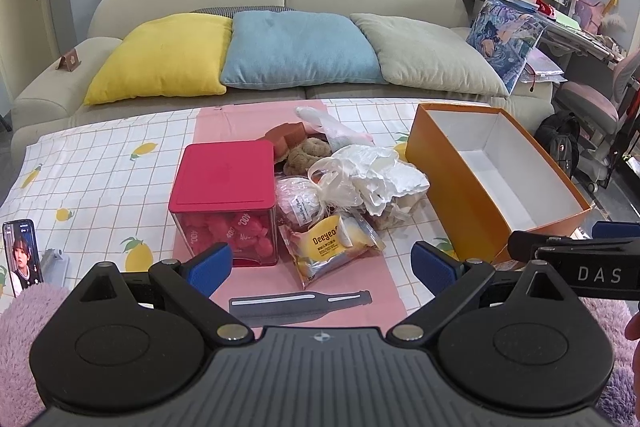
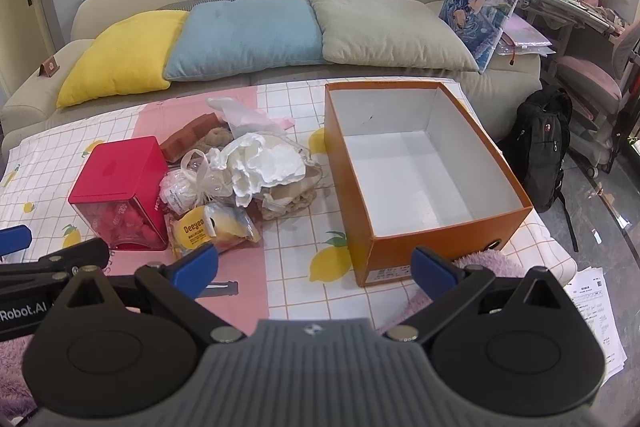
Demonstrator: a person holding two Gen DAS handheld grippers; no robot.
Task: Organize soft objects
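A pile of soft things lies mid-table: a yellow snack packet (image 1: 334, 247) (image 2: 212, 227), a pink ball in a ribboned bag (image 1: 298, 205) (image 2: 180, 191), crumpled white wrapping (image 1: 380, 175) (image 2: 264, 163), a brown plush (image 1: 306, 153) (image 2: 218, 137) and a brown sponge block (image 1: 286, 137) (image 2: 188, 139). An open orange box (image 1: 476, 203) (image 2: 360, 195) stands to their right, empty. My left gripper (image 1: 322, 267) is open, empty, just short of the packet. My right gripper (image 2: 316, 267) is open, empty, near the box's front corner.
A red-lidded clear container (image 1: 226, 183) (image 2: 120, 183) of red pieces stands left of the pile. A phone (image 1: 22, 257) stands at the table's left edge. A dark flat tool (image 1: 300, 301) lies near me. A sofa with cushions (image 1: 296, 51) is behind; a backpack (image 2: 544, 151) stands on the floor to the right.
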